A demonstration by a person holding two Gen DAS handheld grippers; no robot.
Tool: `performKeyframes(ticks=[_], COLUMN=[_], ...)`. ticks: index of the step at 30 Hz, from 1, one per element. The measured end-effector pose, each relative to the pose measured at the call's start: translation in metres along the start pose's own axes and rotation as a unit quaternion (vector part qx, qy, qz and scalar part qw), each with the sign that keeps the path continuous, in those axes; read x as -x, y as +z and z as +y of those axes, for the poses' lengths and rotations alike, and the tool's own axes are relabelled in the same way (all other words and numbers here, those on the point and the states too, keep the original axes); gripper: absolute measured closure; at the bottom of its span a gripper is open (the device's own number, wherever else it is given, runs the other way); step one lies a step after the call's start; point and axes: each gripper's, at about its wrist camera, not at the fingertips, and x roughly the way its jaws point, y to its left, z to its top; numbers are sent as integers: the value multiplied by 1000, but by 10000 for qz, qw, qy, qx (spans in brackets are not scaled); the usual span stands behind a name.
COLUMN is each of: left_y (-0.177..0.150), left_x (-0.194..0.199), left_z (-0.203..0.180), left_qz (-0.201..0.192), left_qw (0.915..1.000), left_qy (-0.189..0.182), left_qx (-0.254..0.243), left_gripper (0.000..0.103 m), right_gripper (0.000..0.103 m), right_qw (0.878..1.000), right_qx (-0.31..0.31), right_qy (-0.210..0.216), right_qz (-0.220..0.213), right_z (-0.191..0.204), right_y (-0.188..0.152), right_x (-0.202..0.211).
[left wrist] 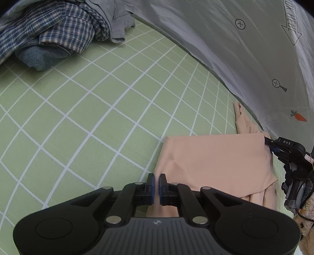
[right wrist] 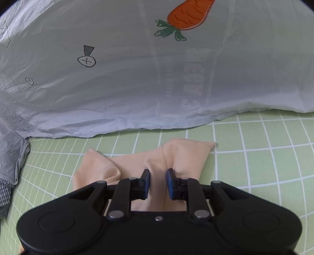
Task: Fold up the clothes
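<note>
A peach garment [left wrist: 212, 162] lies partly folded on the green grid mat [left wrist: 98, 109], near the mat's right side. My left gripper [left wrist: 156, 179] is shut on the garment's near left edge, with cloth pinched between its blue pads. My right gripper [right wrist: 158, 174] is part open, its jaws either side of a raised fold of the same garment [right wrist: 176, 157] by a stitched seam, without pinching it. The right gripper also shows in the left wrist view [left wrist: 274, 146] at the garment's far right edge.
A pile of unfolded clothes [left wrist: 51, 33], with a blue plaid shirt and grey cloth, lies at the mat's far left. A pale grey sheet with a carrot print [right wrist: 188, 17] borders the mat's far side. Grey cloth [right wrist: 11, 157] lies left of the garment.
</note>
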Motion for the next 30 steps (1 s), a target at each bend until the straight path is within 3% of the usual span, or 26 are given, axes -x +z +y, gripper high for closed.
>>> performKeyframes(ticks=[4,6,8,13,18,22,28,30], left_y=[1,1,3,5,-4,-26,-72,-80], left_x=[0,-1,-3,5,13,12,11,10], left_z=[0,-1,-4,-33,-81,-127,-193,-191], left_qz=[-2,-1,28,-36,62,353,854,844], left_qw=[10000,10000,9999,9990,9927,9811,9515,9575], left_qy=[5,9,-23,-263,-938,-1529,-2380,-2064], left_qx=[61,94,103,-347,-752,-1128,-1754,-1829], left_gripper=[97,98,98,98,98,98,97,87], right_gripper=[63,41,34,33,33,31,28,28], right_qw=[9990,9977,9962,9923,9819,9744,9628,9611], right_qx=[-407,-638,-828,-1114,-1602,-1590,-2121,-2191], right_qy=[124,90,-3,-433,-930,-1561,-1639,-1643], right_qz=[-131,-220,-276,-338,-401,-294,-355,-352], right_z=[-9,-15,-22,-44,-71,-80,-91,-92], right_y=[-5,-14,-26,-70,-126,-168,-222,-232], right_x=[24,42,60,107,159,188,221,227])
